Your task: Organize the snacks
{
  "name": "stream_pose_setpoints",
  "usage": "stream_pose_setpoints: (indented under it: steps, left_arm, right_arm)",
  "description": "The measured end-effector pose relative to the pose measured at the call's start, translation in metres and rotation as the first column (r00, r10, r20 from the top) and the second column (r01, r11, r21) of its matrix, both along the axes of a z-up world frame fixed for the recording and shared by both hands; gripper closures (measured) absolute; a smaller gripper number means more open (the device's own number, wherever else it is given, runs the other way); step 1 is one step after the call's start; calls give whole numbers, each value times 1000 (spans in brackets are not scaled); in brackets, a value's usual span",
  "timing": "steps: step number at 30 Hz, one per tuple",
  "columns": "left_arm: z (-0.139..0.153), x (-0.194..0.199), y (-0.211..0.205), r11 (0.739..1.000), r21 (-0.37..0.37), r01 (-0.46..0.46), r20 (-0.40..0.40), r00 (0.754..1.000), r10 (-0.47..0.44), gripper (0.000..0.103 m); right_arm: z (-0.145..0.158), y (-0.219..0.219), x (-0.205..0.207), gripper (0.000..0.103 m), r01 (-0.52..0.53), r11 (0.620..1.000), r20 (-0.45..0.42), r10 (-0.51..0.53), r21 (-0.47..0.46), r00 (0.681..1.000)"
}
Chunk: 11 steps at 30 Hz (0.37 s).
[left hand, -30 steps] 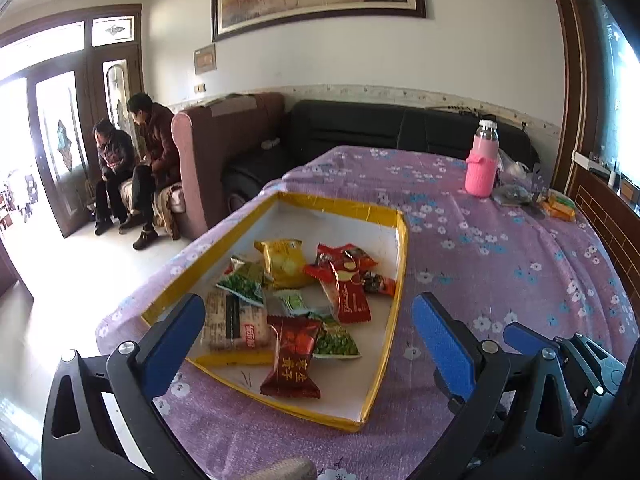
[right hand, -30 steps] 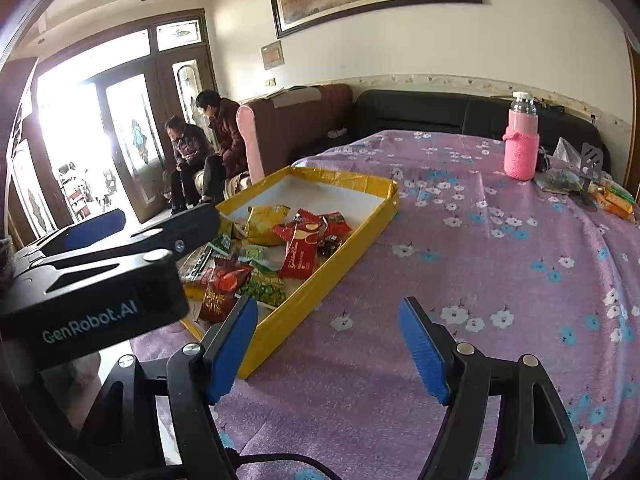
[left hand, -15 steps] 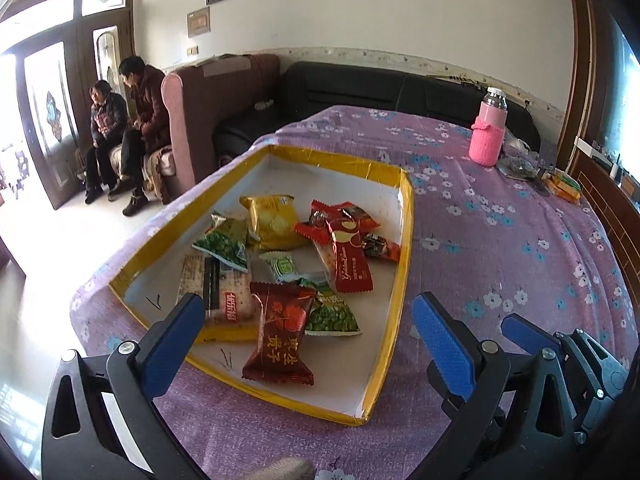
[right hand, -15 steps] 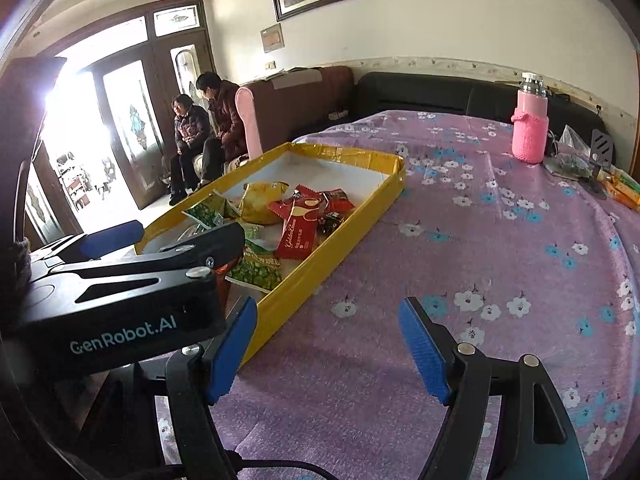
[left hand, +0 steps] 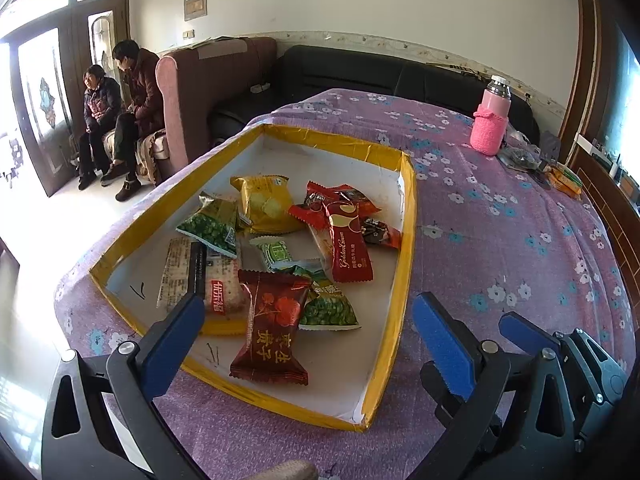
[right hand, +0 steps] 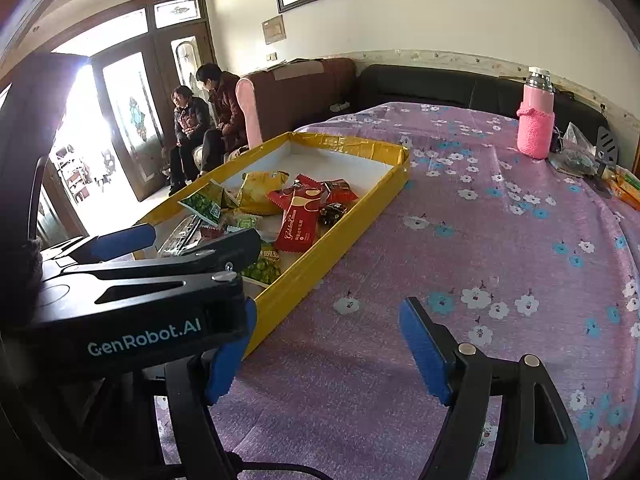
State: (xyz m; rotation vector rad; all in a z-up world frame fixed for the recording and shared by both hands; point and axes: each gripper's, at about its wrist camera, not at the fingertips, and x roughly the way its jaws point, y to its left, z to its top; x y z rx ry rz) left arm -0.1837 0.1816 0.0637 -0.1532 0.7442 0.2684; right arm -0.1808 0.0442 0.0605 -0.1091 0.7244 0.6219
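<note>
A yellow-rimmed white tray (left hand: 407, 216) (right hand: 372, 190) lies on the purple flowered tablecloth and holds several snack packets. Nearest is a dark red packet (left hand: 272, 328); beside it are a green pea packet (left hand: 330, 308), a cracker pack (left hand: 200, 276), a red Golden Crown bar (left hand: 348, 240) (right hand: 298, 222) and a yellow packet (left hand: 266, 204). My left gripper (left hand: 308, 340) is open and empty, above the tray's near end, straddling the dark red packet. My right gripper (right hand: 328, 348) is open and empty over bare cloth right of the tray. The left gripper's body hides the tray's near corner in the right wrist view.
A pink bottle (left hand: 491, 120) (right hand: 536, 114) stands at the table's far right, with bags and small items (right hand: 580, 158) beside it. An armchair and black sofa (left hand: 352, 68) sit behind the table. Two people (left hand: 120, 104) sit by the door at left.
My left gripper has moved forward and down over the tray, so the packets look larger and closer. The right gripper has shifted slightly; both stay open.
</note>
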Motion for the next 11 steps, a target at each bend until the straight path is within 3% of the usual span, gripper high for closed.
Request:
stream_pose_setpoints:
  steps: [11]
  left_arm:
    - [1, 6, -6, 999, -12, 42, -24, 999, -42, 0]
  right_arm:
    - [0, 3, 0, 27, 4, 1000, -4, -4, -4, 1000]
